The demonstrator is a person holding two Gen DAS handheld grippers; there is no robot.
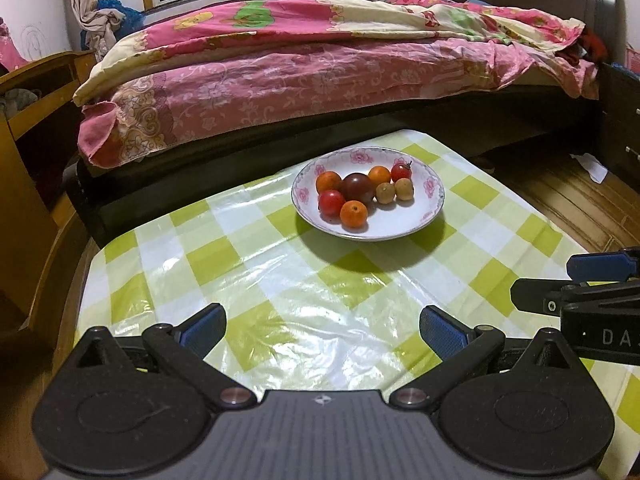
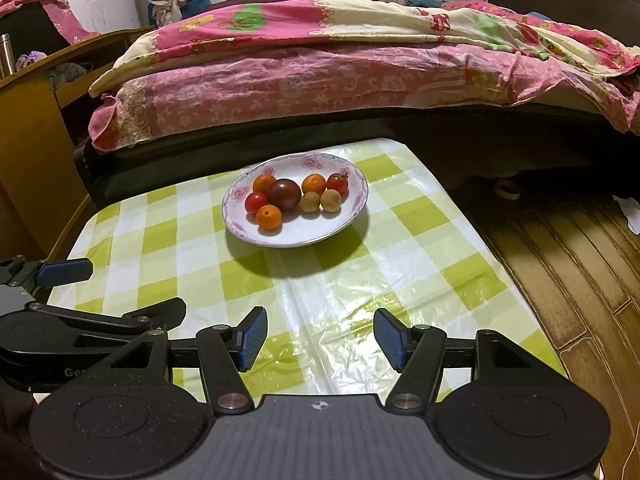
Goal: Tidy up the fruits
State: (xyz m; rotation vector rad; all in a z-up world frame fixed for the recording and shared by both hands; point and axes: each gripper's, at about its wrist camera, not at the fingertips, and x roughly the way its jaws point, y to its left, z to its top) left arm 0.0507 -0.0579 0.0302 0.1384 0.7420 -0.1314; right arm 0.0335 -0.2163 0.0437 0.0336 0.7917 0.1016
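A white flowered plate (image 1: 424, 216) (image 2: 344, 216) stands at the far end of the checked table. It holds several small fruits: oranges (image 1: 353, 214) (image 2: 269, 217), red tomatoes (image 1: 331, 202) (image 2: 256, 202), a dark purple tomato (image 1: 357, 187) (image 2: 285, 194) and two brownish longans (image 1: 404, 189) (image 2: 330, 200). My left gripper (image 1: 322, 330) is open and empty over the near table. My right gripper (image 2: 320, 334) is open and empty too, well short of the plate. Each gripper shows at the side of the other's view.
The green and white plastic tablecloth (image 1: 256, 280) (image 2: 400, 280) covers a small table. A bed with pink bedding (image 1: 300, 72) (image 2: 320, 68) lies just behind it. A wooden desk (image 1: 24, 128) stands on the left, wooden floor (image 2: 568, 248) on the right.
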